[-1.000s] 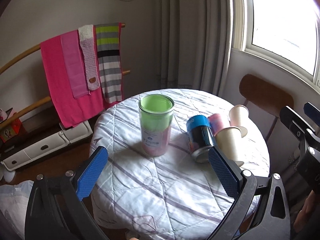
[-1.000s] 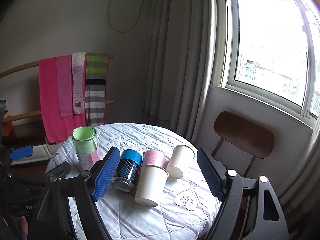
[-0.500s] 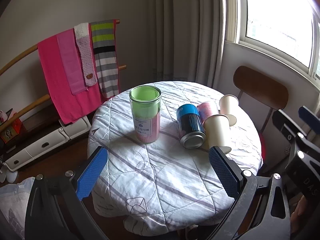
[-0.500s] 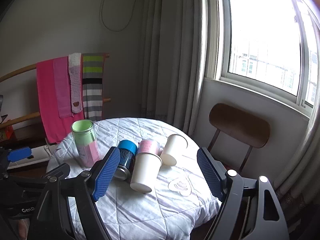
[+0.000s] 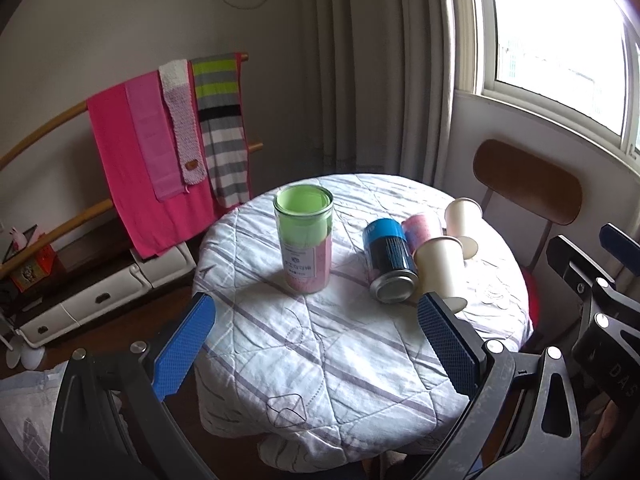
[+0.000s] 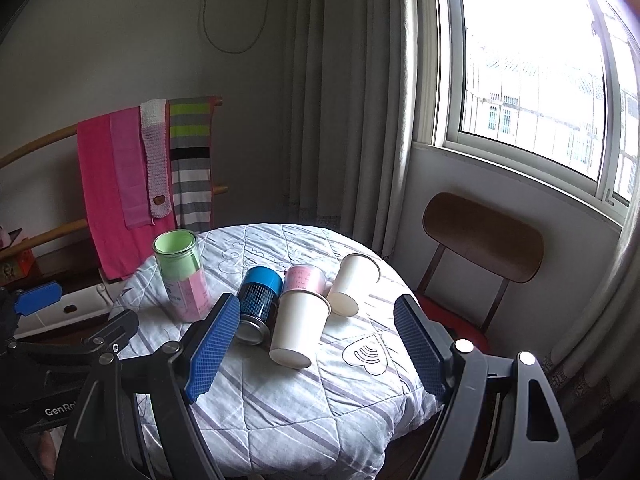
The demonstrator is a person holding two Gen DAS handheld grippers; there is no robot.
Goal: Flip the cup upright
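Note:
Two white paper cups lie on their sides on the round table (image 6: 280, 400). The near white cup (image 6: 296, 328) (image 5: 438, 266) points its base toward me. The far white cup (image 6: 354, 288) (image 5: 462, 220) lies behind it. A pink cup (image 6: 304, 278) (image 5: 420, 226) lies between them, next to a blue-topped can (image 6: 256, 304) (image 5: 390, 260) on its side. My left gripper (image 5: 316, 344) is open and empty, above the table's near side. My right gripper (image 6: 316, 344) is open and empty, back from the near white cup.
A tall clear jar (image 5: 306, 240) (image 6: 182, 274) with green and pink contents stands upright on the left of the table. A wooden chair (image 6: 480, 240) stands at the right under the window. Pink and striped cloths (image 5: 168, 148) hang on a rack behind.
Both grippers have pulled back and up from the table, so more of the tablecloth's front edge shows. The cups, the can and the jar have not moved.

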